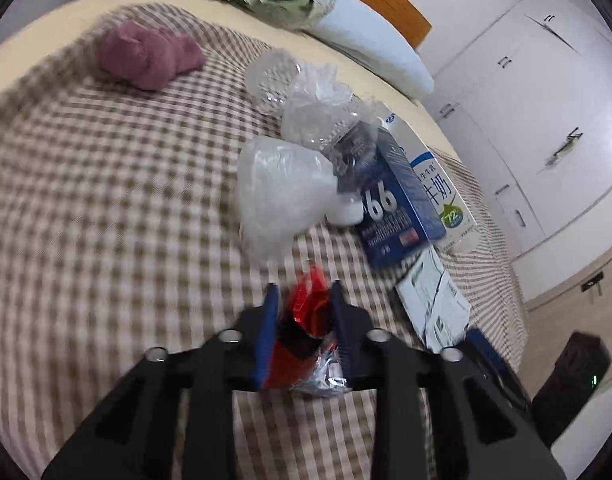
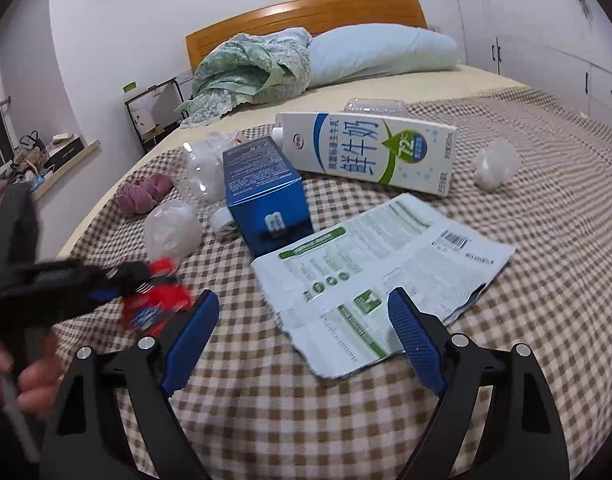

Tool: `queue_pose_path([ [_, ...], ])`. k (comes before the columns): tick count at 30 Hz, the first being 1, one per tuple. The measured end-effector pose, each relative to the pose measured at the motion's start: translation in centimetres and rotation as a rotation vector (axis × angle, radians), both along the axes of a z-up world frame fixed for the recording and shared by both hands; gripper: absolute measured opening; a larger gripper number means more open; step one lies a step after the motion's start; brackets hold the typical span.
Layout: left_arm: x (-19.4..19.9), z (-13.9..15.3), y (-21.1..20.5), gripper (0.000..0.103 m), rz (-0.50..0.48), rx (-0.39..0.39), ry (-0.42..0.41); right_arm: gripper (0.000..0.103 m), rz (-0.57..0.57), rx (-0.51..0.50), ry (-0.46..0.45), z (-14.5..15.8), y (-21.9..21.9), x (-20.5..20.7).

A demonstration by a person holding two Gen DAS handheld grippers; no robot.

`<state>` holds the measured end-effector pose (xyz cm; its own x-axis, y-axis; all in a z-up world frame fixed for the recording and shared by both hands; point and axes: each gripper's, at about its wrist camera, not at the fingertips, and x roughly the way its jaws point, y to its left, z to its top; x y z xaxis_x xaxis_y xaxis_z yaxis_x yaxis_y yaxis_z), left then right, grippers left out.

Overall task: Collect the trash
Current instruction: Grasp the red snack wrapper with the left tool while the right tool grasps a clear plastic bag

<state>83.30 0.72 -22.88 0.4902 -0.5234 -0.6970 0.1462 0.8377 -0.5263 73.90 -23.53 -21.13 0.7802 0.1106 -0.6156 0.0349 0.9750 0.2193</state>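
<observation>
- Your left tongs (image 1: 302, 292) are pinched narrow on a crinkled red wrapper (image 1: 306, 308); its glossy red film with a silvery foil edge bulges between the blue ribbed pads, just above the bed.
- Seen from your right side, the same wrapper (image 2: 162, 292) sits in the left tongs (image 2: 142, 280), blurred, low over the checked blanket (image 2: 546, 240), with the person's hand (image 2: 30, 376) gripping the handle.
- Your right tongs (image 2: 304, 304) stand wide, holding nothing; the blue grooved pads flank the near edge of a flattened, torn paper carton (image 2: 386, 256), pale blue with green print and a barcode.
- The blanket is a soft weave of brown and cream squares over a cream sheet.
- A dark blue rectangular box (image 2: 262, 192) lies on its side just behind the flat carton; beside it lies a tall white milk carton (image 2: 370, 148) with blue and green print.
- Clear crumpled plastic bottles (image 1: 306, 104) and a rounded translucent plastic bag (image 1: 282, 184) lie left of the blue box, touching one another.
- Another small translucent plastic ball (image 2: 496, 164) rests well apart, right of the milk carton.
- A fuzzy purple cloth (image 1: 150, 56) lies bunched farther up the blanket.
- A pale blue pillow (image 2: 382, 56) and a green lace-edged quilt (image 2: 250, 72) rest against the wooden headboard (image 2: 306, 16).
</observation>
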Motion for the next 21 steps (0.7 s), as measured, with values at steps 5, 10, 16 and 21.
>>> queue_pose_path([
  [5,-3.2,4.2,1.0,0.015,0.107,0.059,-0.145,0.083,0.053,0.008,-0.01,0.2,-0.1,0.1],
  [10,-4.2,7.1,3.6,0.013,0.259,0.18,-0.244,0.083,0.148,-0.103,-0.071,0.9,1.5,-0.7],
  [16,-4.1,7.1,9.1,0.013,0.401,0.163,-0.177,0.083,0.262,-0.215,-0.039,2.5,7.3,2.9],
  [21,-4.2,6.5,13.4,0.013,0.485,0.088,-0.111,0.081,0.367,-0.232,0.12,1.0,13.0,12.3],
])
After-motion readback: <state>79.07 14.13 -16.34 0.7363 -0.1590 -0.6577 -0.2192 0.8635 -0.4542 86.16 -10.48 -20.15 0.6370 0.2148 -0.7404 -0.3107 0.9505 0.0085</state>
